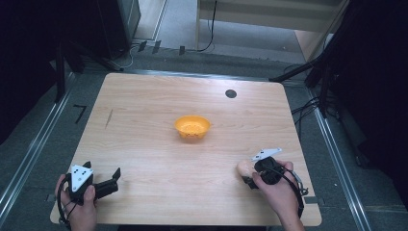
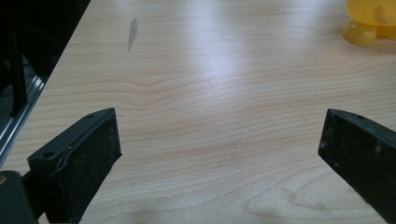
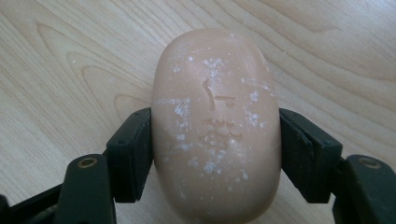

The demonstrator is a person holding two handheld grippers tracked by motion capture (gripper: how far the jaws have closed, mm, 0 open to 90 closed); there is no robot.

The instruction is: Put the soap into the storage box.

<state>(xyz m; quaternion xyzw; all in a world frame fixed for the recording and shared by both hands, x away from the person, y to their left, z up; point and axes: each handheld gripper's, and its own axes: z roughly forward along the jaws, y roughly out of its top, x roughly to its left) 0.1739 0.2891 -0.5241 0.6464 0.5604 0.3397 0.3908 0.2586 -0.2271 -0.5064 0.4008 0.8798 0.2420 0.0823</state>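
A pale peach, rounded bar of soap (image 3: 215,126) with white flecks lies over the wooden table (image 1: 154,106), and both jaws of my right gripper (image 3: 215,154) press its sides. In the high view that soap (image 1: 245,168) peeks out left of the right gripper (image 1: 251,177) near the table's front right. An orange perforated bowl (image 1: 192,127) stands at the table's middle. My left gripper (image 1: 114,177) rests at the front left corner, jaws wide apart with nothing between them. The left gripper view has its jaws open over bare wood, with the orange bowl (image 2: 371,21) at the top right.
A small dark round hole (image 1: 231,93) marks the table's far right part. A grey smear (image 1: 108,118) lies on the wood at the left. Floor rails, cables and dark stands surround the table.
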